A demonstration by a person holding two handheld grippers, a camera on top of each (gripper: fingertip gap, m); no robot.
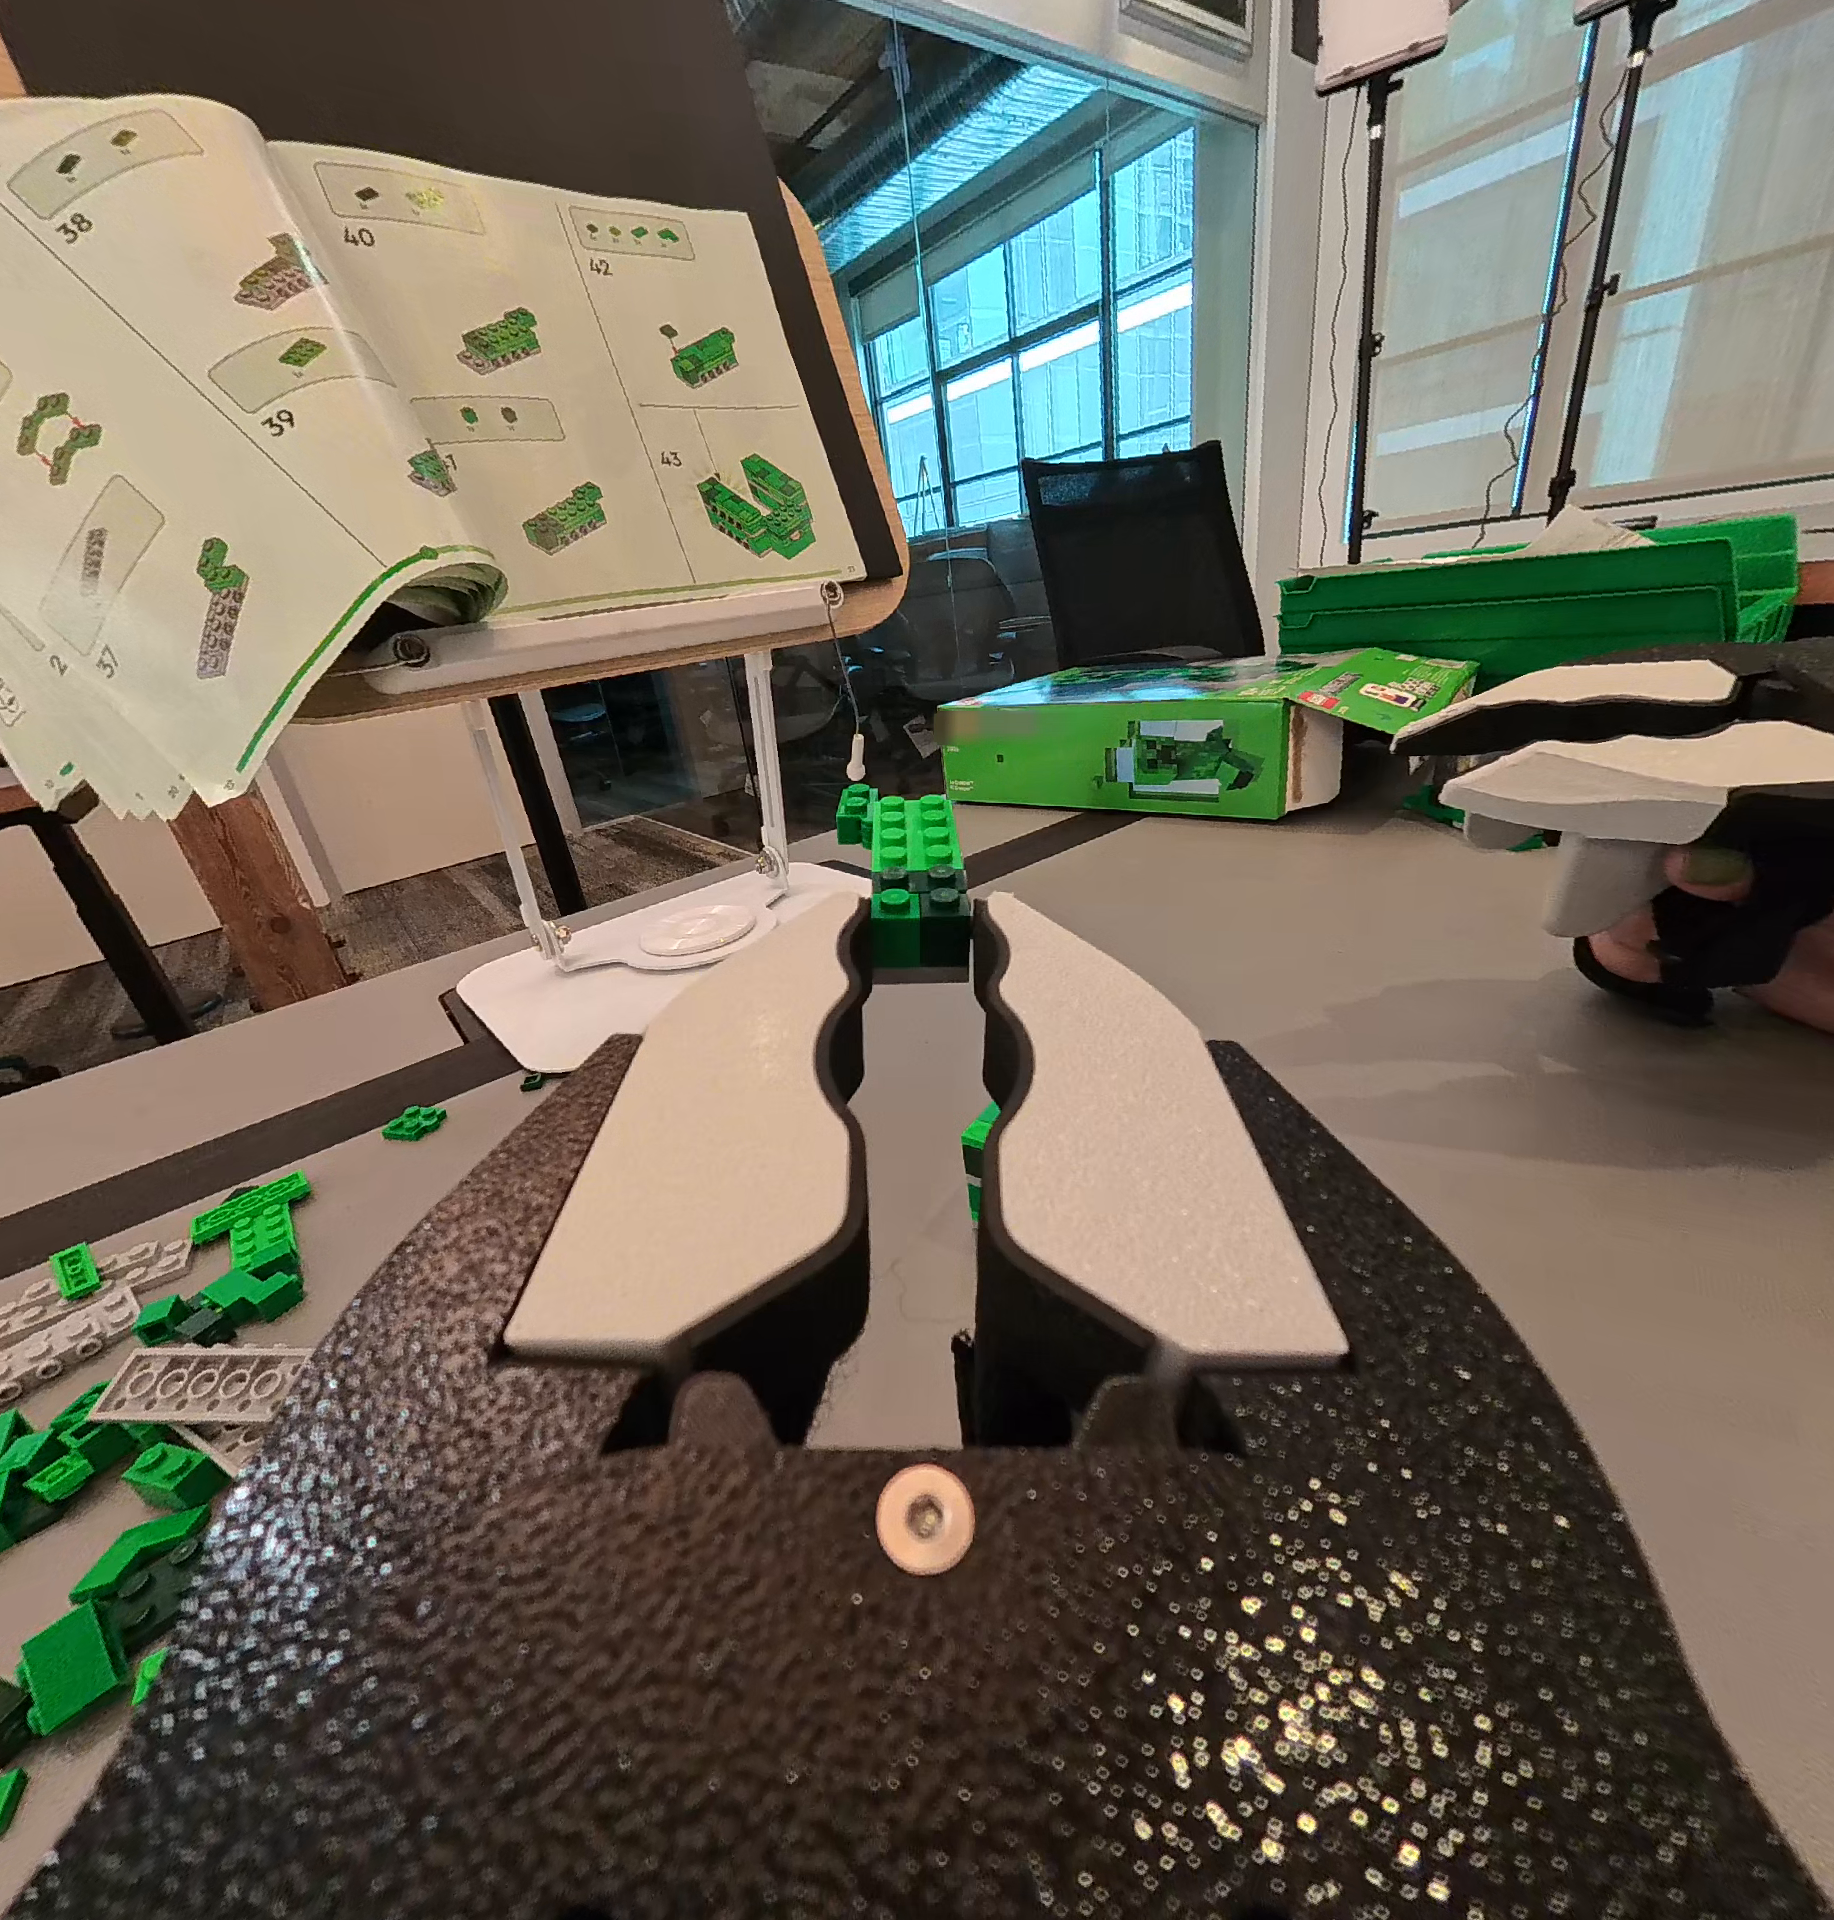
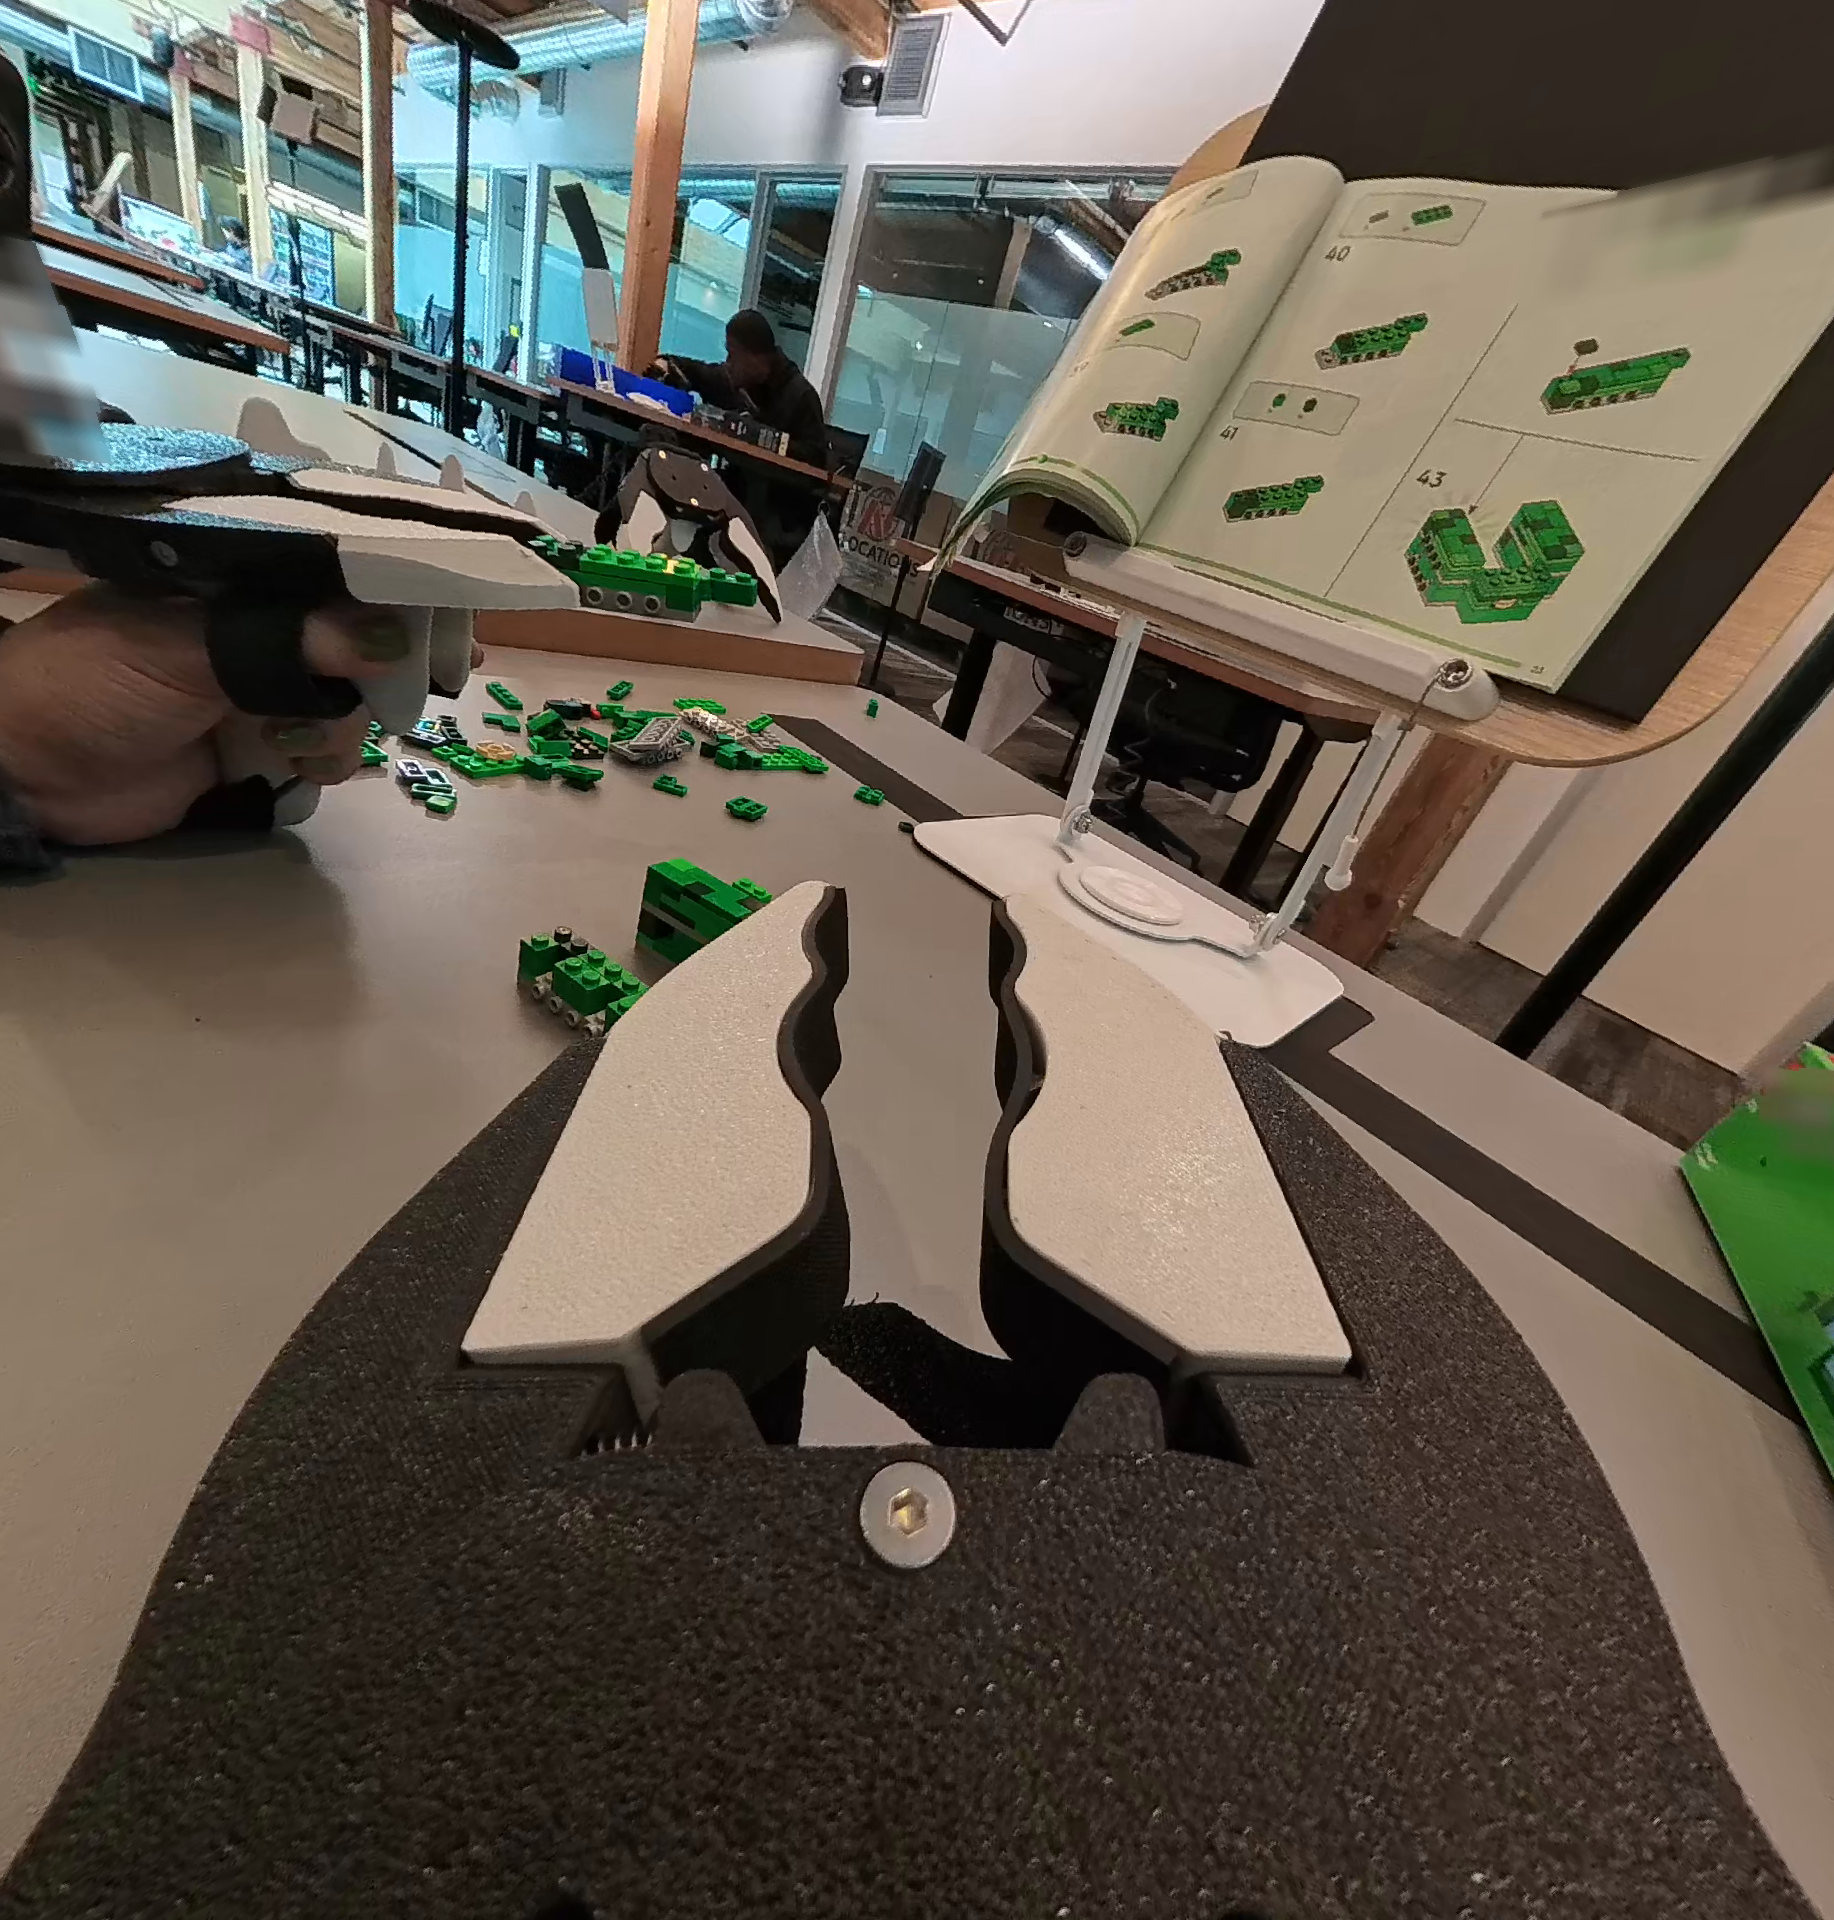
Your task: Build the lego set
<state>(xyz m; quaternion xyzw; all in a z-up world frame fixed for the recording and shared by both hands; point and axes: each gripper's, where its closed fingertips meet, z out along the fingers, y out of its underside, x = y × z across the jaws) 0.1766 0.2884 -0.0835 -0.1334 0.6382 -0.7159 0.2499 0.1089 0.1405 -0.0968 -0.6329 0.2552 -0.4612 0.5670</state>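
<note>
A wide grey table (image 1: 1412, 1091) is seen in both wrist views, crossed by a dark seam. At its far side a white book stand (image 2: 1131, 894) is set, and an open instruction booklet (image 1: 393, 395) is held on it with pages of green building steps displayed. A green set box (image 1: 1131, 743) is laid on its side farther back on the right in the left wrist view, with stacked green trays (image 1: 1536, 592) behind it.

The left gripper (image 1: 918, 914) is clenched on a green lego assembly (image 1: 913, 862), which is held above the table between the fingertips and juts beyond them. The right gripper (image 2: 918, 899) is released, its jaws parted with only bare table seen between them; it is also seen at the right edge of the left wrist view, gripped by a hand (image 1: 1723, 935).

Two smaller green sub-assemblies (image 2: 632, 945) are left on the table just left of the right gripper's tips. A scatter of loose green and grey bricks (image 2: 601, 738) is spread farther back, near the left hand (image 2: 113, 727).
</note>
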